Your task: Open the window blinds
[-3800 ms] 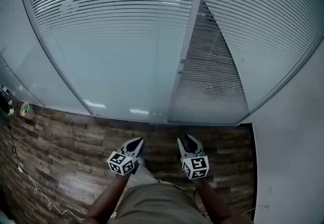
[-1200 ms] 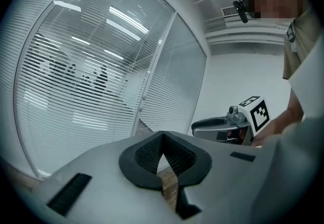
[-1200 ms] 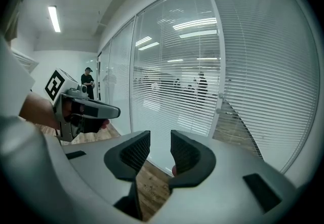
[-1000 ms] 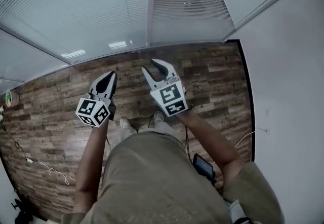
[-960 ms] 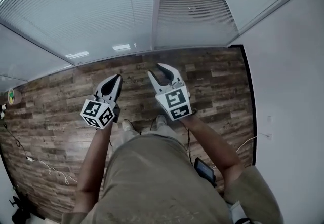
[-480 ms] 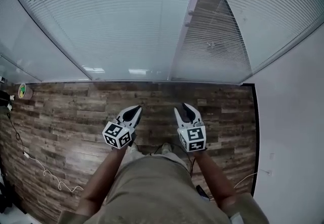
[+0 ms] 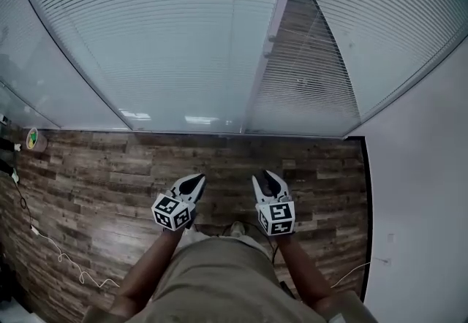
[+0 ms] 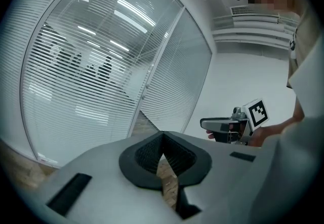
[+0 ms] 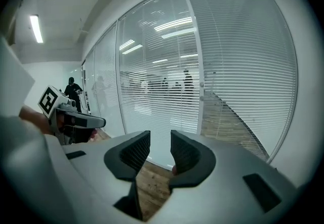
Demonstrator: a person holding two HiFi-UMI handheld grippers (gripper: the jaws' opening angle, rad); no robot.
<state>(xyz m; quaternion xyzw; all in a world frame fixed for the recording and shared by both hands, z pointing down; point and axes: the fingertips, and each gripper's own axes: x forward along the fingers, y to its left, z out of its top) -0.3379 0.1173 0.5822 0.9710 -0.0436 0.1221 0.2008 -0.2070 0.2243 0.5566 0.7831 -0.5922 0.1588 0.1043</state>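
1. The left gripper has its black ribbed jaws pressed together at the tips, with nothing pinched. Only a sliver of floor shows below them.
2. The right gripper has its jaws spread partway. The gap is empty, and only floor planks and the foot of the glass show through it.
3. In the head view, the left gripper and the right gripper are held low and side by side in front of the person's body. They are over the brown wood-plank floor, point towards the window and are well apart from it.
4. The white horizontal-slat window blinds span the glass wall ahead, on both sides of a pale upright frame post.
5. The slats look thin, light and easy to bend. They also seem to sit behind glass, so they probably cannot be gripped directly. The small round knob on the post is the likelier hold. It is visible from the right gripper view too. It probably needs a firm pinch and a twist, and the pads may slip on it.
6. The slats are even and pale grey-white. The left panel lets dim shapes through, while the far right panel looks shut. A wedge just right of the post shows brown floor between the slats.
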